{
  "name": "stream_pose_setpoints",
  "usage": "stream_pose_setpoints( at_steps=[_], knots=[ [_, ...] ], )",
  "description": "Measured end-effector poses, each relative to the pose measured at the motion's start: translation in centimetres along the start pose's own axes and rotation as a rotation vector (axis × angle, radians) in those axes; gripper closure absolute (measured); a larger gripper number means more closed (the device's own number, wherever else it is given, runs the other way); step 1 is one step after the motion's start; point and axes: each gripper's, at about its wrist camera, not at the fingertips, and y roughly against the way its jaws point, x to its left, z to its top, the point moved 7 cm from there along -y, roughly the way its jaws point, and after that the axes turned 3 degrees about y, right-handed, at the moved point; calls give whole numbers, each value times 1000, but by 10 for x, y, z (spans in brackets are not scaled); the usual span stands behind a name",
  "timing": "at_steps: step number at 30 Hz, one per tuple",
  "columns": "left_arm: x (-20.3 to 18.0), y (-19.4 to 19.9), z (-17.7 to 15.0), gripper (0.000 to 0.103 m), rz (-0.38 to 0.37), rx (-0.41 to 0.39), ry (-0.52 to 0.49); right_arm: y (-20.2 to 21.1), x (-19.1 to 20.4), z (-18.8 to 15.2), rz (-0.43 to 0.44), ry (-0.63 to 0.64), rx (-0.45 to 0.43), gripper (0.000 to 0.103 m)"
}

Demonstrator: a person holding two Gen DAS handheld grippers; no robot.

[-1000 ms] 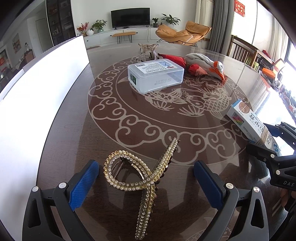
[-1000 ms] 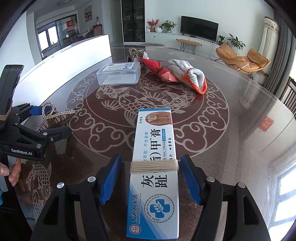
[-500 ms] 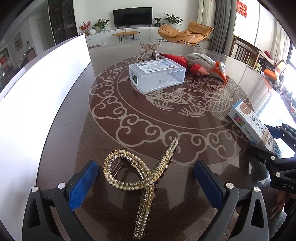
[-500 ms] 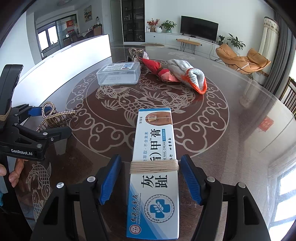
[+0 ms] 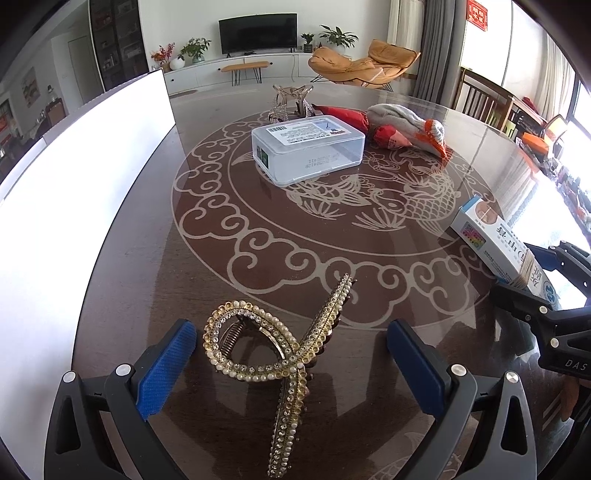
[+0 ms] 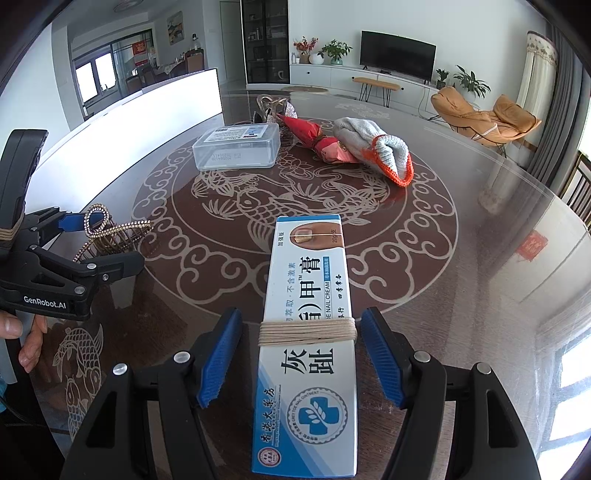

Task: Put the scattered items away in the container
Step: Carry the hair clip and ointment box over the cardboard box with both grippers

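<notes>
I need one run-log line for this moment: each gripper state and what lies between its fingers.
left gripper: open, around hair clip | right gripper: open, around nail cream box | clear container: lid closed | both items on table

Bright living room: wall television (image 5: 258, 32), orange lounge chair (image 5: 364, 62).

Setting: a home living and dining area. A flat television (image 5: 258, 32) is standing on a long white cabinet (image 5: 236, 72), potted plants (image 6: 471, 82) are sitting alongside, an orange lounge chair (image 5: 364, 64) is facing the room, and curtains (image 5: 430, 51) are hanging beside a round glass-topped surface (image 5: 258, 258)
</notes>
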Motion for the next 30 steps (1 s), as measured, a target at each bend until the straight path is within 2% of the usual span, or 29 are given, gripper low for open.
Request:
stream_pose_setpoints(
  at_steps=[1,2,3,5,7,10,13,14,15,18,19,21,24,25,26,27,28,29,30],
  knots=[
    [-1,2,2,15,-5,-18,-1,0,0,0,-1,-1,-1,36],
    [-2,6,3,42,-6,-45,-4,1,-1,0,-14,-4,-4,38],
    [-3,9,4,44,-16,-54,-6,3,-3,0,-33,-11,-14,61],
    [-4,12,4,46,-53,-42,9,9,-7,-2,-39,-42,-28,59],
    [-1,22,2,50,-136,-35,79,21,-9,-4,6,-100,-66,59],
    [-2,40,4,63,-167,-52,93,42,-15,-9,59,-237,-105,59],
    [-7,41,-1,68,-209,-32,114,45,-9,-13,73,-304,-86,59],
    [-8,43,-2,76,-223,-29,120,45,-3,-12,76,-305,-77,59],
    [-9,47,-1,79,-247,-34,130,45,3,-11,78,-298,-74,59],
    [0,65,7,79,-250,-86,138,53,25,10,106,-252,-84,59],
    [6,67,9,79,-240,-91,138,57,31,19,90,-220,-93,59],
    [16,64,7,79,-263,-55,151,69,36,39,39,-178,-138,59],
    [25,66,-7,77,-266,-5,159,87,33,57,28,-200,-189,59],
    [25,68,-12,71,-261,0,149,91,32,58,26,-205,-198,59],
    [24,70,-16,56,-253,-1,142,94,32,57,21,-209,-203,59],
    [23,70,-20,46,-237,5,137,95,31,54,18,-214,-200,59],
    [20,70,-23,29,-223,9,131,94,31,49,16,-222,-194,59],
    [17,70,-25,25,-215,5,126,94,29,43,18,-235,-187,59],
    [14,69,-27,25,-200,6,124,92,27,37,22,-250,-180,59]
  ],
)
